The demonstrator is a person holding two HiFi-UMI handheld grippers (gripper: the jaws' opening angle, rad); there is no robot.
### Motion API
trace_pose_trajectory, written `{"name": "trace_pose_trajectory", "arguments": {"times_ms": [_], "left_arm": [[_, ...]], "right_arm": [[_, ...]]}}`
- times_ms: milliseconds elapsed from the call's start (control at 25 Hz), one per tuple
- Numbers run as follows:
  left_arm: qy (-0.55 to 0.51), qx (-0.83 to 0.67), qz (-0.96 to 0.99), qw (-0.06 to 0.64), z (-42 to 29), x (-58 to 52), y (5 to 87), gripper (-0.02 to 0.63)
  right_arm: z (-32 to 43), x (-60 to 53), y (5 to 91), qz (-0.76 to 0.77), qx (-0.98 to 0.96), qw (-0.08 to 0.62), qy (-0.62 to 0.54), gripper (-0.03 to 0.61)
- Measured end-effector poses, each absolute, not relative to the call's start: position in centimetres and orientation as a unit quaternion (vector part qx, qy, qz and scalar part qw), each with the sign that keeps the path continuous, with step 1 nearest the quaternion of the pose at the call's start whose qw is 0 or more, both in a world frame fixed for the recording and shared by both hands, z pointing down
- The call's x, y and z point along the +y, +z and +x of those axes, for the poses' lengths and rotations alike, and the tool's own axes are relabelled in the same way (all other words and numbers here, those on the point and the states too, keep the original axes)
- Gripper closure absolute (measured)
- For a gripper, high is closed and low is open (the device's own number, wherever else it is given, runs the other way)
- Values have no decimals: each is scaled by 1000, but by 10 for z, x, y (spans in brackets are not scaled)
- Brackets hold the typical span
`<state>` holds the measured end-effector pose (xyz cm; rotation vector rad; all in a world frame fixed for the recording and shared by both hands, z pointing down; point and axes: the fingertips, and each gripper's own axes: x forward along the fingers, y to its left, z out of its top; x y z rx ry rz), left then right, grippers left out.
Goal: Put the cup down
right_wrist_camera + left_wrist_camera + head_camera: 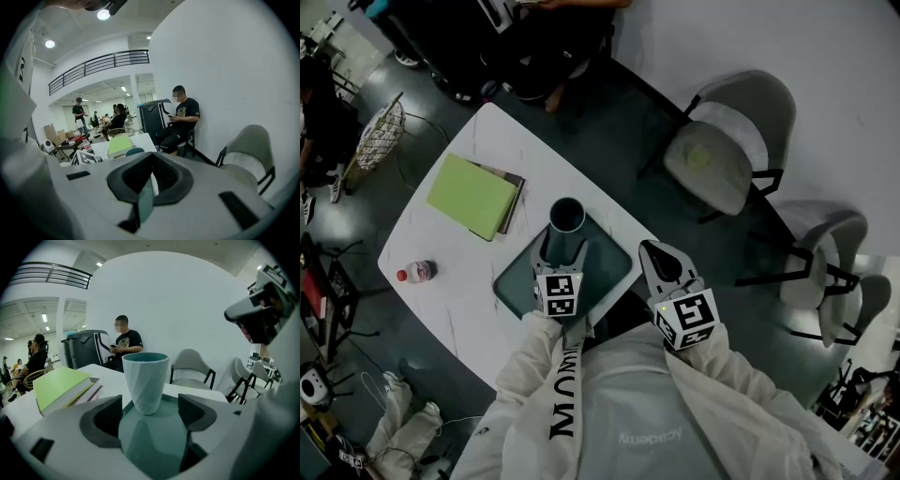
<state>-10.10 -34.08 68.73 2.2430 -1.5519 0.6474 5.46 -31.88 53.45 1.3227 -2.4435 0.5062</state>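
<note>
— Teal-lined cup (145, 380): status?
— Upright on the tray (614, 267), on the table (441, 314). Left tongs (150, 412) spread, clear of it. Right tongs (149, 183) pressed together, empty.
— Recommendation?
— Draw the left straight back, level, so neither jaw clips the cup.

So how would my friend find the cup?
Look at the white table, then the dark tray on it. The cup stands upright on that tray, right ahead of the left gripper. It is tall and teal-grey; the green book nearby lies flat.
</note>
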Motion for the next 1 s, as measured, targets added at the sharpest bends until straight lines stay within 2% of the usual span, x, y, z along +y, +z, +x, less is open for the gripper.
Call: {"name": "trace_pose_trajectory", "arguments": {"times_ms": [480,760,1000], "left_arm": [[182,-536,813,138,-108,-269,627,241],[163,-542,817,108,-131,-217,581,242],[141,-533,827,109,-148,-162,549,242]], "right_arm": [[33,-250,510,467,-859,134,164,574],[10,-204,493,461,-867,110,154,574],[-14,-156,482,456,-873,93,146,574]]}}
